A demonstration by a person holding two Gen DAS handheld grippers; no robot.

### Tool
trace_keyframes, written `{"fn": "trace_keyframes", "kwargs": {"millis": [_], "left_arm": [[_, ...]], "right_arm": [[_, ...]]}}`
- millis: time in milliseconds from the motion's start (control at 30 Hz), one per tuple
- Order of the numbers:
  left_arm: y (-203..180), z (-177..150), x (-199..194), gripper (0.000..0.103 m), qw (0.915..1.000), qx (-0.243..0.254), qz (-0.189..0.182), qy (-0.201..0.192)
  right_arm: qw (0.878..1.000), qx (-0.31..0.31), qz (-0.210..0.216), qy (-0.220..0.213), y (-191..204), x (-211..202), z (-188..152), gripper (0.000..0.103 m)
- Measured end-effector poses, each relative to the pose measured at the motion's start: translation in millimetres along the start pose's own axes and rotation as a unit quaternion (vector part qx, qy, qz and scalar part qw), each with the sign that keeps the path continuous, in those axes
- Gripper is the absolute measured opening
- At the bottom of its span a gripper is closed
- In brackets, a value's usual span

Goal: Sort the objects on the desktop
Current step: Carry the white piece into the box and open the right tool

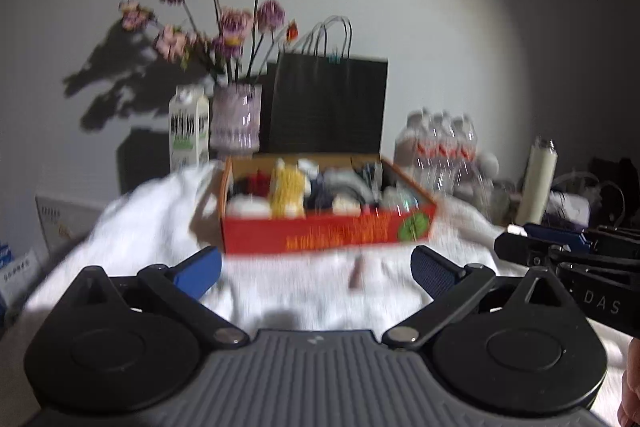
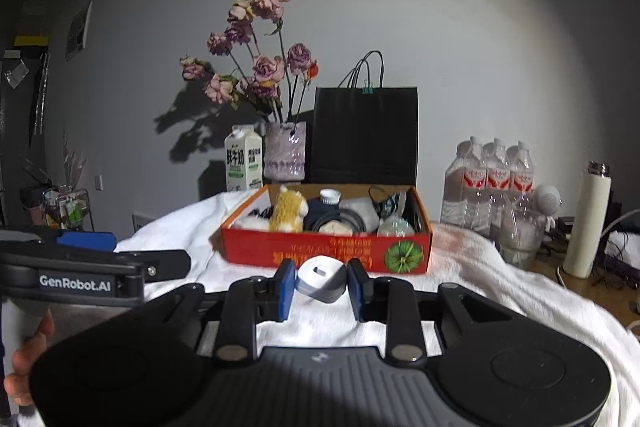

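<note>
White-and-grey puck sits pinched in our right claw, above the surface's cloth before the red box; left claw spread, empty. We carry level, release inside.

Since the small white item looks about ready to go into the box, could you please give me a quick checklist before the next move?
1. Right claw shut on the white round device: ok.
2. Left claw open, holding nothing: ok.
3. Red box straight ahead, open-topped: ok.
4. Free space inside the box: cannot tell, it looks crowded.
5. White cloth between claw and box bare: ok.
</note>
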State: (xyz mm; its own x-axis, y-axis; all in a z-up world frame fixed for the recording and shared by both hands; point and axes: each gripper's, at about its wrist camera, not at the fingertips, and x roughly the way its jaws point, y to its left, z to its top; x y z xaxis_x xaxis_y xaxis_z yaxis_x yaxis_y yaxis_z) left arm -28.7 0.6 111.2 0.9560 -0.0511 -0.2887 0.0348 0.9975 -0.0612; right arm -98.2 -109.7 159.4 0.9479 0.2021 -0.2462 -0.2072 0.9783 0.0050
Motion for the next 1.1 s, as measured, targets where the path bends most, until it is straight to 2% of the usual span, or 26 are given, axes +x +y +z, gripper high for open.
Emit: {"fn": "trace_keyframes", "kwargs": {"millis": [33, 100, 167, 200, 267, 333, 367, 433, 567, 733, 967, 1067, 1100], "left_arm": [[0.9, 8.4, 9.8, 0.103, 1.0, 0.004, -0.003, -0.004], [3.4, 24.9, 31.6, 0.103, 0.9999, 0.009, -0.005, -0.007], [5.4, 41.7, 57.8, 0.096, 0.9999, 0.009, -0.007, -0.003], [6.9, 49.1, 71.9, 0.086, 0.9999, 0.01, -0.011, 0.003], [9.9, 62.7, 102.8, 0.075, 0.9997, 0.008, -0.012, 0.022], [13.7, 75.2, 135.1, 0.051, 0.999, -0.004, -0.008, 0.044], [15.9, 79.5, 149.3, 0.045, 0.9985, -0.01, -0.006, 0.054], [19.7, 88.3, 180.5, 0.026, 0.9968, -0.02, -0.008, 0.077], [30.2, 99.1, 239.0, 0.014, 0.9918, -0.027, 0.001, 0.125], [50.3, 105.3, 303.5, 0.012, 0.9813, -0.052, 0.017, 0.184], [72.8, 108.1, 361.9, 0.013, 0.967, -0.063, 0.027, 0.245], [76.8, 103.2, 380.5, 0.026, 0.9599, -0.065, 0.024, 0.272], [77.2, 101.6, 383.4, 0.031, 0.9592, -0.062, 0.033, 0.274]], "right_arm": [[1.0, -0.001, 0.002, -0.004, -8.5, 17.6, 14.4, 0.027], [1.0, -0.005, 0.006, -0.002, -12.9, 28.3, 21.9, 0.027], [1.0, -0.008, 0.008, 0.001, -21.5, 52.2, 38.6, 0.027], [1.0, -0.007, 0.012, 0.004, -27.1, 65.4, 47.2, 0.027], [1.0, -0.003, 0.014, 0.015, -39.1, 94.6, 62.7, 0.027], [0.999, -0.008, 0.005, 0.038, -49.0, 127.7, 77.9, 0.027], [0.999, -0.011, 0.005, 0.047, -53.0, 143.8, 84.8, 0.027], [0.998, -0.007, 0.002, 0.065, -62.9, 178.4, 96.1, 0.027], [0.992, 0.01, -0.006, 0.122, -83.7, 250.7, 109.8, 0.027], [0.979, 0.061, 0.0, 0.193, -110.4, 325.5, 115.1, 0.027], [0.962, 0.059, -0.045, 0.265, -126.3, 396.8, 100.2, 0.027], [0.957, 0.052, -0.047, 0.282, -126.8, 416.7, 95.9, 0.027], [0.956, 0.05, -0.048, 0.285, -125.5, 421.1, 94.3, 0.027]]}}
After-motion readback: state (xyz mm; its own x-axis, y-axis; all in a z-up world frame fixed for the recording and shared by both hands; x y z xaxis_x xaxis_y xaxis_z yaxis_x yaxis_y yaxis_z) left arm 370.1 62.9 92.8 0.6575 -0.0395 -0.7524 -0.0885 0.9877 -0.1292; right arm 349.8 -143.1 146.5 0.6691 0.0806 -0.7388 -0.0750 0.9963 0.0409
